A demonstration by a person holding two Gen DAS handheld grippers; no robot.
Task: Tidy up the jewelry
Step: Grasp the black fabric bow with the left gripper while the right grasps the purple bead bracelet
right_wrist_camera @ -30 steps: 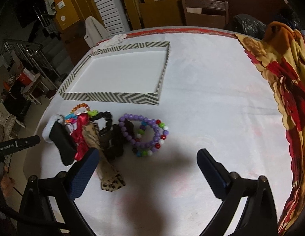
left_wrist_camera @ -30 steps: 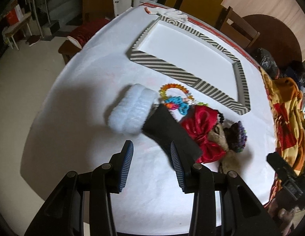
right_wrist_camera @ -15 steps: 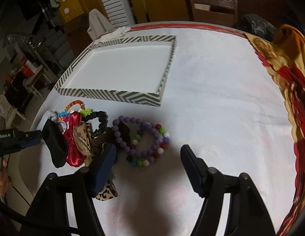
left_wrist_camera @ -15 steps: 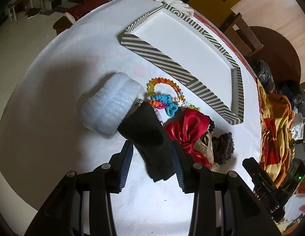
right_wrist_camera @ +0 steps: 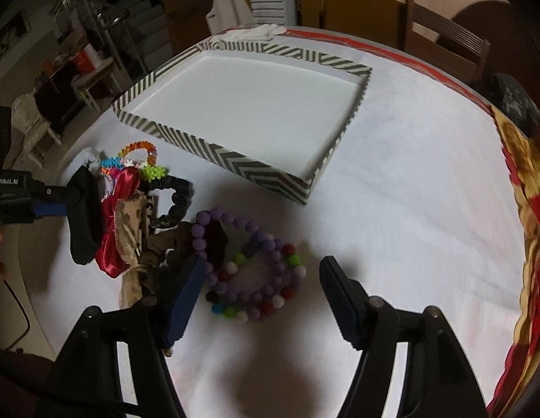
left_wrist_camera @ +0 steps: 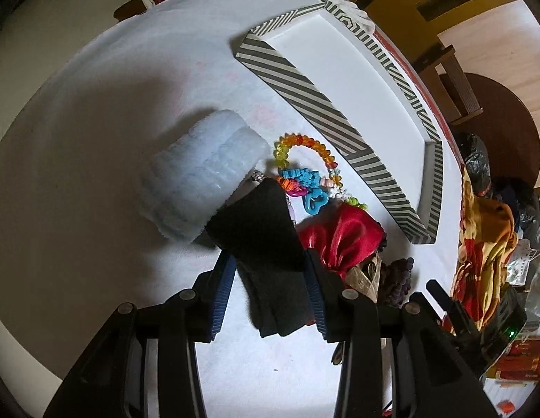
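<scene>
A: Left wrist view: left gripper (left_wrist_camera: 270,291) closed in around the black pouch (left_wrist_camera: 266,244), both blue pads against its flanks, pouch lying on the white table (left_wrist_camera: 95,139). Half a second back, pads only flanking it with slack; a full second back, well short of it.

B: Right wrist view: right gripper (right_wrist_camera: 261,297) spread wide, gripping nothing, low over the purple bead bracelet (right_wrist_camera: 249,271). Narrower than a second ago, and nearer the beads.

A: Landmark the striped tray (left_wrist_camera: 304,83). Bare cloth left of the tray, out to the table's curved rim. White fluffy band (left_wrist_camera: 200,174) just beside the pouch, on its far-left side.

B: Open cloth right of the tray too, up to the patterned red-and-yellow fabric (right_wrist_camera: 527,209) at the edge. Tray interior bare white.

A: Between tray and pouch: rainbow bead loop (left_wrist_camera: 304,146), red satin scrunchie (left_wrist_camera: 343,240). Beyond the scrunchie, tangled and half hidden behind the right finger; hard to sort apart.

B: Same pile here, blurred; left gripper's body cut off by the frame edge.
</scene>
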